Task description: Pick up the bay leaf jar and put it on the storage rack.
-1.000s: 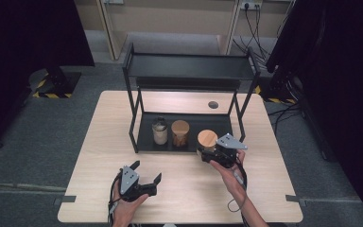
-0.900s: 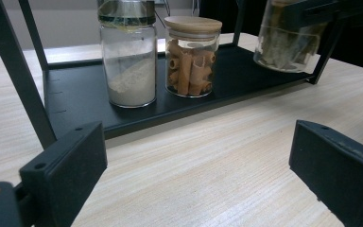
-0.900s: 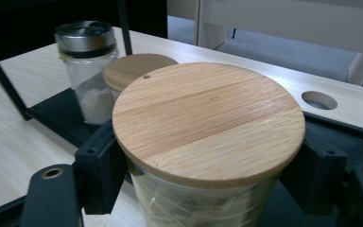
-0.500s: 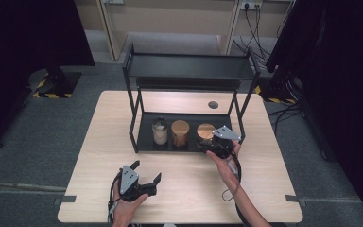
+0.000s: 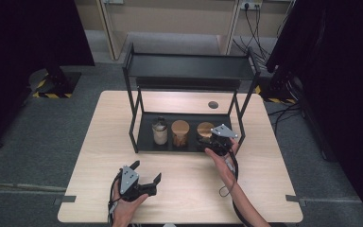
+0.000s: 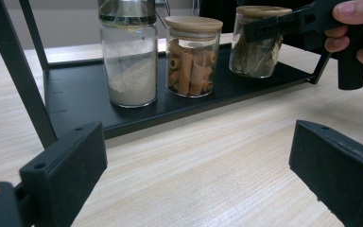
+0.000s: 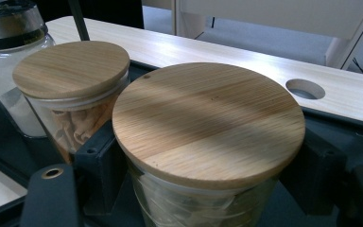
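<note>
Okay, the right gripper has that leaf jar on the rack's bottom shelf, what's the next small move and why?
Probably open the right gripper: the leaf jar already seems to stand on the lower shelf beside the pasta jar, with jaws clamped below its lid.

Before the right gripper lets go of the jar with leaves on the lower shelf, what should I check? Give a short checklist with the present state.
1. Right gripper clamped on the leaf jar, below its wooden lid: ok.
2. Leaf jar upright: ok.
3. Jar bottom resting flat on the lower shelf: looks so in the left gripper view, but cannot tell for certain.
4. Gap to the pasta jar: apart, ok.
5. Left gripper open, resting away from the rack: ok.
</note>
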A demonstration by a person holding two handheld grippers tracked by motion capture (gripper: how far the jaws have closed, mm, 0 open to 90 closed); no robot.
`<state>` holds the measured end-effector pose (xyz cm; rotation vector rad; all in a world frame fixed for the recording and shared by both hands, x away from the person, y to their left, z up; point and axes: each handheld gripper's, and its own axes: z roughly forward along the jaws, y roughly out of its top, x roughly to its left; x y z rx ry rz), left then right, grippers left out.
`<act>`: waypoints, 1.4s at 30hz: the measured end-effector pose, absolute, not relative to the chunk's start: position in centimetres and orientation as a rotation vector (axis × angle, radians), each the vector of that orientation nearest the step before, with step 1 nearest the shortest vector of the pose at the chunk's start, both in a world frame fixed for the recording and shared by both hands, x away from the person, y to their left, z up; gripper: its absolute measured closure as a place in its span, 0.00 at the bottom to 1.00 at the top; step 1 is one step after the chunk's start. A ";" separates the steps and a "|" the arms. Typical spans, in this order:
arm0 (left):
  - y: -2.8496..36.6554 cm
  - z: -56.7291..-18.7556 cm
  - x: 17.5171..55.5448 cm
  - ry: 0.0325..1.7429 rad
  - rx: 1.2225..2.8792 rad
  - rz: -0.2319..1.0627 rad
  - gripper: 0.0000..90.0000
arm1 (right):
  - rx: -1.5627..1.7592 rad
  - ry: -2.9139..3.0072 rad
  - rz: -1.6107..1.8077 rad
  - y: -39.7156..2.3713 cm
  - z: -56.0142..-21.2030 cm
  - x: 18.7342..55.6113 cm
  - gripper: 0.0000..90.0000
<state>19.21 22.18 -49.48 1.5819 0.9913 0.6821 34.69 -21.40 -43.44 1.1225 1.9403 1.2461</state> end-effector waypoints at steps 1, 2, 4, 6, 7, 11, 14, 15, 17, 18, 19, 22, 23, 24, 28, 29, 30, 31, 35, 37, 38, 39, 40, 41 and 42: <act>22.2 -49.5 19.2 0.991 1.582 0.682 0.05 | 1.122 1.940 1.247 -21.3 -43.4 34.8 0.28; 22.2 -49.5 19.2 0.991 1.582 0.682 0.05 | 1.123 1.940 1.247 -21.3 -43.4 34.8 0.28; 22.2 -49.5 19.2 0.990 1.581 0.682 0.05 | 1.123 1.943 1.239 -21.0 -43.5 35.0 0.28; 22.2 -49.5 19.2 0.990 1.581 0.682 0.05 | 1.122 1.945 1.237 -20.9 -43.6 35.2 0.28; 22.2 -49.5 19.2 0.991 1.581 0.682 0.05 | 1.122 1.945 1.232 -20.8 -43.6 35.3 0.28; 22.2 -49.5 19.2 0.990 1.581 0.681 0.05 | 1.134 1.943 1.228 -20.5 -43.9 35.7 0.28; 22.2 -49.5 19.2 0.990 1.582 0.681 0.05 | 1.143 1.943 1.219 -20.2 -44.1 36.1 0.28; 22.2 -49.5 19.2 0.991 1.581 0.681 0.05 | 1.144 1.943 1.213 -20.1 -44.1 36.3 0.28; 22.2 -49.5 19.2 0.991 1.581 0.681 0.05 | 1.149 1.944 1.209 -19.9 -44.3 36.5 0.28; 22.2 -49.5 19.2 0.990 1.581 0.681 0.05 | 1.154 1.943 1.208 -19.8 -44.3 36.6 0.28; 22.2 -49.5 19.2 0.990 1.581 0.682 0.05 | 1.160 1.941 1.213 -19.8 -44.4 36.7 0.28; 22.2 -49.5 19.2 0.990 1.580 0.681 0.05 | 1.183 1.936 1.229 -20.0 -44.5 36.9 0.24; 22.2 -49.5 19.2 0.990 1.580 0.681 0.05 | 1.187 1.923 1.222 -19.9 -44.5 36.7 0.20; 22.2 -49.5 19.2 0.989 1.580 0.682 0.05 | 1.194 1.914 1.230 -20.0 -44.4 36.6 0.18; 22.2 -49.5 19.2 0.990 1.581 0.682 0.05 | 1.192 1.896 1.250 -20.2 -44.0 36.0 0.12; 22.2 -49.5 19.2 0.990 1.581 0.681 0.05 | 1.187 1.894 1.250 -20.3 -43.9 35.8 0.11; 22.2 -49.5 19.2 0.990 1.582 0.681 0.05 | 1.186 1.892 1.253 -20.3 -43.8 35.6 0.10; 22.2 -49.5 19.2 0.989 1.582 0.683 0.05 | 1.186 1.890 1.253 -20.3 -43.8 35.5 0.10; 22.2 -49.5 19.2 0.991 1.581 0.682 0.05 | 1.194 1.882 1.261 -20.5 -43.6 35.1 0.08; 22.2 -49.5 19.2 0.991 1.581 0.682 0.05 | 1.199 1.881 1.270 -20.7 -43.6 34.8 0.06; 22.2 -49.5 19.2 0.991 1.581 0.681 0.05 | 1.201 1.881 1.276 -20.8 -43.6 34.7 0.05; 22.2 -49.5 19.2 0.990 1.581 0.682 0.05 | 1.201 1.880 1.282 -20.9 -43.6 34.6 0.05; 22.2 -49.5 19.2 0.989 1.581 0.682 0.05 | 1.202 1.879 1.288 -21.1 -43.6 34.4 0.04; 22.2 -49.5 19.2 0.990 1.581 0.681 0.05 | 1.204 1.878 1.296 -21.2 -43.6 34.3 0.04; 22.2 -49.5 19.2 0.989 1.581 0.681 0.05 | 1.208 1.873 1.307 -21.4 -43.6 34.0 0.04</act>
